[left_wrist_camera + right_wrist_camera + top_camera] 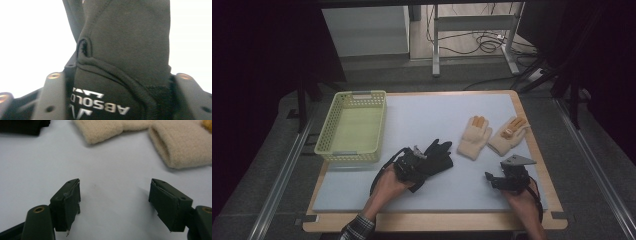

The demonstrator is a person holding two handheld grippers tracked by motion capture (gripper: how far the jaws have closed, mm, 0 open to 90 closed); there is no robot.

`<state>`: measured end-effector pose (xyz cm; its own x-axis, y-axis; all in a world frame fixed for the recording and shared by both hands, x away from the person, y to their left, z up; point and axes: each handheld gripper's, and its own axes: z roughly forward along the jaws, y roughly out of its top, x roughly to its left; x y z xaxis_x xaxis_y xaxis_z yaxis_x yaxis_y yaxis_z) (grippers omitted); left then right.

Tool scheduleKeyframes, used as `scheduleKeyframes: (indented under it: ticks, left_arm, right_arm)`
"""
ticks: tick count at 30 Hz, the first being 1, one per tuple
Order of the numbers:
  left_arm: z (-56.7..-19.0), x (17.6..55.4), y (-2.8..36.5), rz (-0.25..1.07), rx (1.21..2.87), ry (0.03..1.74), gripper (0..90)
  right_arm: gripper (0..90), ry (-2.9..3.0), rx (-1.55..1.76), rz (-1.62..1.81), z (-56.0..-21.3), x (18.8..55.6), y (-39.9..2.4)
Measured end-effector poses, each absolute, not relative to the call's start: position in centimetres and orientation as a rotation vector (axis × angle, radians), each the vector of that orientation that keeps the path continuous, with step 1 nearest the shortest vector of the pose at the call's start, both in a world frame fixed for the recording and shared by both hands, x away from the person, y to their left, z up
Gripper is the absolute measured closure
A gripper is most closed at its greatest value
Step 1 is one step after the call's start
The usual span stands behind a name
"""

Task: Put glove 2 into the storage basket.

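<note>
At the far left of the white mat [432, 112] stands the pale green basket [353, 126], its long side running away from me. Just right of its near corner is my left gripper [412, 167], and between its jaws lies the black glove [438, 159]. In the left gripper view the glove's cuff [120, 82], with white lettering on it, sits tight between the two jaws, which press on it from either side; I have the cuff end, and the glove's fingers point away from me toward the middle of the mat. Farther right, well apart from the black glove, two cream gloves lie side by side, the nearer cream glove [475, 137] just beside the farther cream glove [509, 135], both with orange fingertips pointing away. At the right, near the mat's front edge, is my right gripper [490, 177]. Its jaws stand wide apart over bare mat, holding nothing, with the cream cuffs [180, 147] ahead of them.
</note>
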<state>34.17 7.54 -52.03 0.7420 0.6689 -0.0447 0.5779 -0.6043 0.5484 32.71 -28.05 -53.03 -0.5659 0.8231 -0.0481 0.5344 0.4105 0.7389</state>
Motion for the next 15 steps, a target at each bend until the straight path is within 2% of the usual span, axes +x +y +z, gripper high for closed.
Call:
scheduleKeyframes:
  ticks: [4,5,8,15]
  left_arm:
    - [-51.6,34.2,8.0,0.223,2.356,0.949,66.9]
    - [-51.5,34.2,8.0,0.223,2.348,0.951,69.4]
    - [-50.8,34.2,8.2,0.262,2.337,0.956,72.3]
    - [-47.4,35.3,9.3,0.291,2.278,1.002,71.8]
  right_arm:
    - [25.1,2.265,1.162,0.969,-53.0,32.7,-28.0]
    - [25.1,2.266,1.161,0.968,-53.0,32.7,-28.1]
    - [25.0,2.266,1.162,0.969,-53.0,32.7,-28.0]
    - [24.9,2.266,1.162,0.970,-53.0,32.7,-28.0]
